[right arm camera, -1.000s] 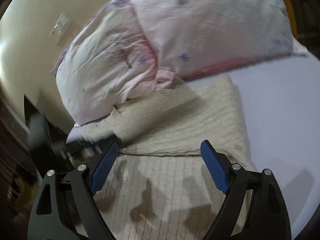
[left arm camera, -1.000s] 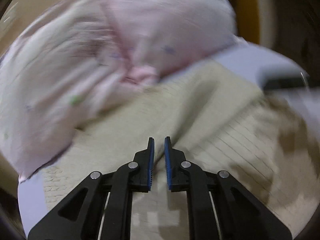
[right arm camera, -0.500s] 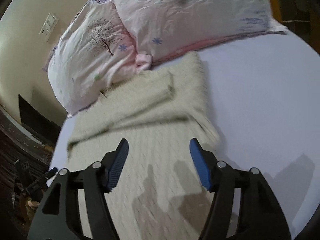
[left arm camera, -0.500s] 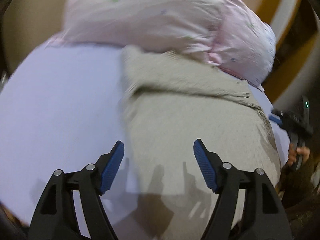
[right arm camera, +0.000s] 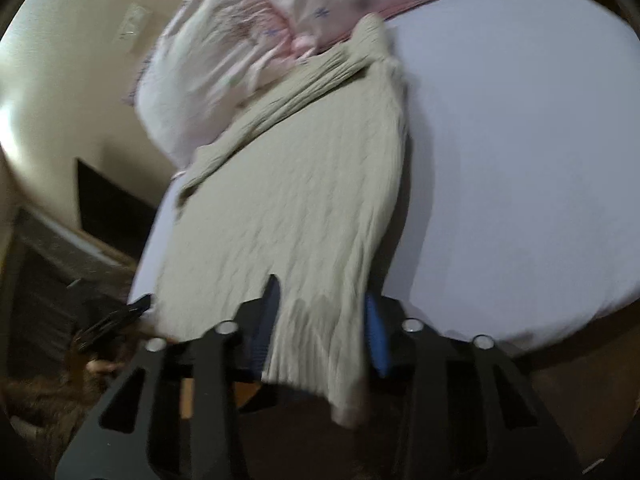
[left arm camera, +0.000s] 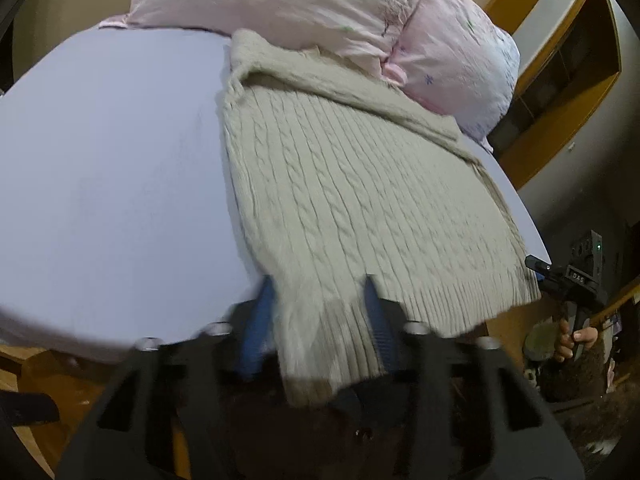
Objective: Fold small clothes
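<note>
Sweater lengthwise toward pillows, hem at both tools.

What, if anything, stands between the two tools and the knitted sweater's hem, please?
Nothing visible does. The sweater hem already lies between the fingers of the left tool and the right tool; both look open around it. The pillows sit at its far end.

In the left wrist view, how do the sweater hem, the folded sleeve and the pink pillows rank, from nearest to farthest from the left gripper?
1. Sweater hem: between the fingers of the left gripper.
2. Folded sleeve: across the sweater's far end.
3. Pink pillows: behind the sleeve, farthest.
</note>
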`<act>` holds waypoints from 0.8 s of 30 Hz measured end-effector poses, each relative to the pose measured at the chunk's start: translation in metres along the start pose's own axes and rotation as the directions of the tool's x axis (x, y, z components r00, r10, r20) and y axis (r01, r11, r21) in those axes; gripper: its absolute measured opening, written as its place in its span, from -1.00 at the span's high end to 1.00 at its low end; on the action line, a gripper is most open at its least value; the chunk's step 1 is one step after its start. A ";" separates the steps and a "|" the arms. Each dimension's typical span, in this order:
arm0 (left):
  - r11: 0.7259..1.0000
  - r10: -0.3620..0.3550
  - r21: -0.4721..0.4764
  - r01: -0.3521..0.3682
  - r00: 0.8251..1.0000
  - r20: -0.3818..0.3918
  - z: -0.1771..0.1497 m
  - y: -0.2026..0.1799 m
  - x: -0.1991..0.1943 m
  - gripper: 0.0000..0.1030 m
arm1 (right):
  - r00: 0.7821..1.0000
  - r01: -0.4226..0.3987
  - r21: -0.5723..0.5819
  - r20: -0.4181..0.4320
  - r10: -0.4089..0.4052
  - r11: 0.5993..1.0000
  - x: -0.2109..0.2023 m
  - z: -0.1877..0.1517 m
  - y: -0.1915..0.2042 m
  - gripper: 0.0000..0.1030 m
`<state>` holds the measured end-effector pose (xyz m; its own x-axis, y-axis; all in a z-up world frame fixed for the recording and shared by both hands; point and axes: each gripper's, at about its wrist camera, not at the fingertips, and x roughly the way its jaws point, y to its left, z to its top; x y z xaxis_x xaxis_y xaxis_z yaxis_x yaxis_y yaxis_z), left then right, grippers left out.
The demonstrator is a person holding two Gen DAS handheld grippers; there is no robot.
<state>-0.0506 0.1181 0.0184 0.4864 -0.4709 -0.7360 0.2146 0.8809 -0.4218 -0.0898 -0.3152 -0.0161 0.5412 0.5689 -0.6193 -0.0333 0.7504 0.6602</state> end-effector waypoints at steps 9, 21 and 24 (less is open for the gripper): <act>0.992 -0.128 0.001 0.129 0.988 0.089 0.041 0.004 -0.014 0.81 | 0.941 -0.286 -0.037 0.179 0.288 0.958 -0.024 0.047 0.024 0.86; 0.989 0.064 -0.147 -0.032 0.973 0.221 0.254 0.049 0.100 0.81 | 0.919 -0.192 0.132 0.372 0.131 0.972 0.070 0.264 -0.011 0.86; 0.976 0.079 -0.212 -0.050 0.988 0.132 0.271 0.065 0.140 0.80 | 0.953 -0.079 0.245 0.303 0.001 0.966 0.109 0.281 -0.036 0.78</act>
<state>0.2605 0.1219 0.0314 0.6097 -0.3892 -0.6905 0.0053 0.8731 -0.4875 0.2067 -0.3747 0.0120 0.7700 0.4412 -0.4609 0.1312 0.5975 0.7910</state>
